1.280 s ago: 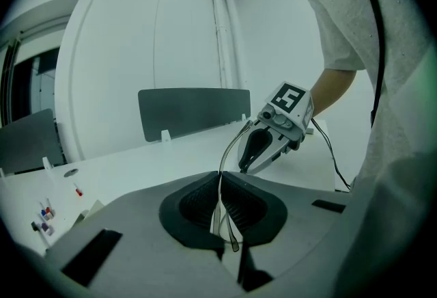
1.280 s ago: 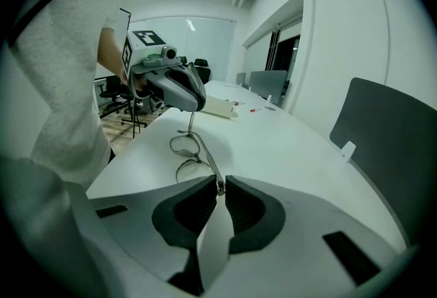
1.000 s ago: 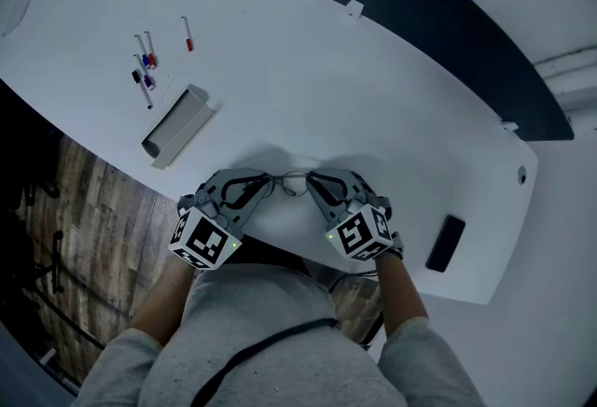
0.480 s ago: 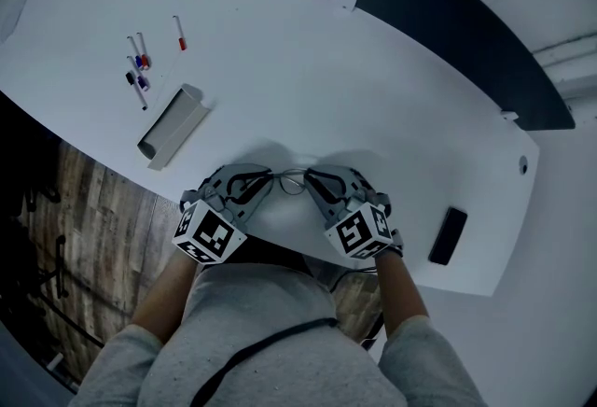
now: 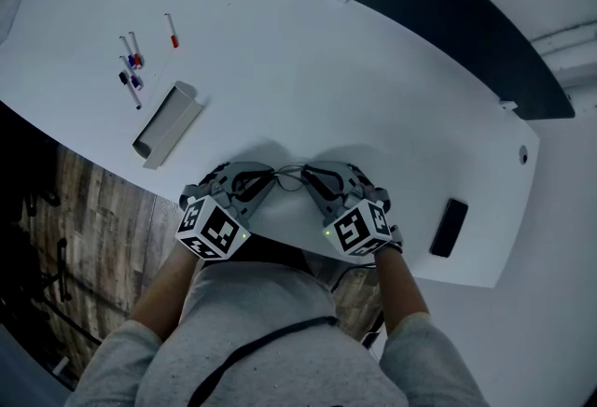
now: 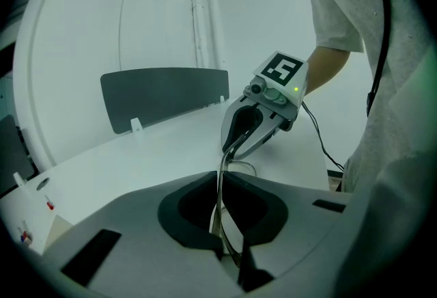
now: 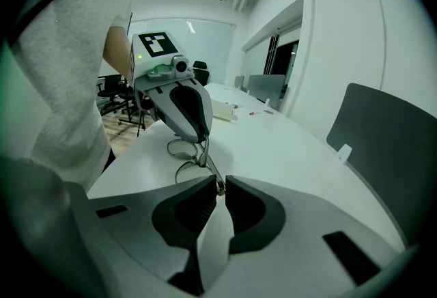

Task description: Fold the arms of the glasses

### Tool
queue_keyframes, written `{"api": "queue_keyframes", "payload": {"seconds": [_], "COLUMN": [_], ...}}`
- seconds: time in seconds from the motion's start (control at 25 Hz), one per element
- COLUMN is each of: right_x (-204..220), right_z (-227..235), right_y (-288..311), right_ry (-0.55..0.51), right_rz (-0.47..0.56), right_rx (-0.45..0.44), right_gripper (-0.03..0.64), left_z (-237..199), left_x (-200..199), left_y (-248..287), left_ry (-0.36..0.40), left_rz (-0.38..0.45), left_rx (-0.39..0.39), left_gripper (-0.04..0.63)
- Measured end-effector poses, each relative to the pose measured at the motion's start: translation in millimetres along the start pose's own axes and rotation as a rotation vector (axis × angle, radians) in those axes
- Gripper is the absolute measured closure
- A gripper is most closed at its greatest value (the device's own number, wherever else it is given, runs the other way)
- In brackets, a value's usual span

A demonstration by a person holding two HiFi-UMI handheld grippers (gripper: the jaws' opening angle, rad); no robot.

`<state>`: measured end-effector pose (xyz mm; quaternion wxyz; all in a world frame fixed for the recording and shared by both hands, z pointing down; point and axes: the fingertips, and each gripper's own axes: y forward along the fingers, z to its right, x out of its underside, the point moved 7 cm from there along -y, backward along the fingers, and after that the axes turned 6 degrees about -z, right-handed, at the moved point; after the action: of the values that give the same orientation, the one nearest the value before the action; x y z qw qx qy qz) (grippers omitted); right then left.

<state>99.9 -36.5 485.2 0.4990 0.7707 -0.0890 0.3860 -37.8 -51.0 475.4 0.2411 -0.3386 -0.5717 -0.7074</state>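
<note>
Thin wire-framed glasses (image 5: 291,177) hang just above the near edge of the white table (image 5: 308,78), between my two grippers. My right gripper (image 5: 309,179) is shut on the frame's end by the hinge (image 7: 217,182). In the right gripper view the lenses (image 7: 181,150) sit under the left gripper (image 7: 201,141). My left gripper (image 5: 267,179) has one glasses arm (image 6: 220,201) running lengthwise through its jaws. Those jaws have just been opening, and a narrow gap shows on either side of the wire. The right gripper (image 6: 233,147) faces it from across the frame.
A grey open box (image 5: 168,123) and several markers (image 5: 131,69) lie at the far left. A black phone (image 5: 450,228) rests near the right front edge. A dark panel (image 5: 420,13) stands behind the table. The person's torso is close behind both grippers.
The left gripper has dipped a little and shifted slightly toward the right gripper, with the glasses arm still between its jaws. The right gripper has stayed put.
</note>
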Motion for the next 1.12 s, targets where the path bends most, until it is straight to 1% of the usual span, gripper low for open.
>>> {"api": "queue_keyframes", "payload": {"seconds": [0.16,0.36,0.56,0.76,0.96,1.12], "right_x": [2.4,4.1,4.5,4.7,4.2,4.0], "right_z": [-2.2,-3.6,-5.1,-7.4,-6.9,-5.3], "right_y": [0.3,0.4,0.8,3.0,4.4,3.7], "right_ry": [-0.004,-0.007,-0.003,0.011,0.027,0.038], "right_rz": [-0.005,-0.013,-0.012,-0.009,-0.01,-0.01], "right_rx": [0.0,0.003,0.003,0.002,0.01,0.02], "right_gripper": [0.565,0.565,0.565,0.565,0.569,0.572], "left_z": [2.6,2.1,4.9,6.2,2.0,1.4], "left_x": [1.1,1.5,0.8,-1.1,-3.7,-2.0], "left_y": [2.2,4.6,0.5,-5.8,-12.8,-13.2], "left_ry": [-0.014,-0.035,-0.029,-0.034,-0.046,-0.046], "left_rz": [0.0,-0.008,0.021,0.06,0.101,0.102], "left_rx": [0.003,0.029,0.039,0.055,0.035,0.017], "left_gripper": [0.564,0.563,0.559,0.525,0.525,0.535]}}
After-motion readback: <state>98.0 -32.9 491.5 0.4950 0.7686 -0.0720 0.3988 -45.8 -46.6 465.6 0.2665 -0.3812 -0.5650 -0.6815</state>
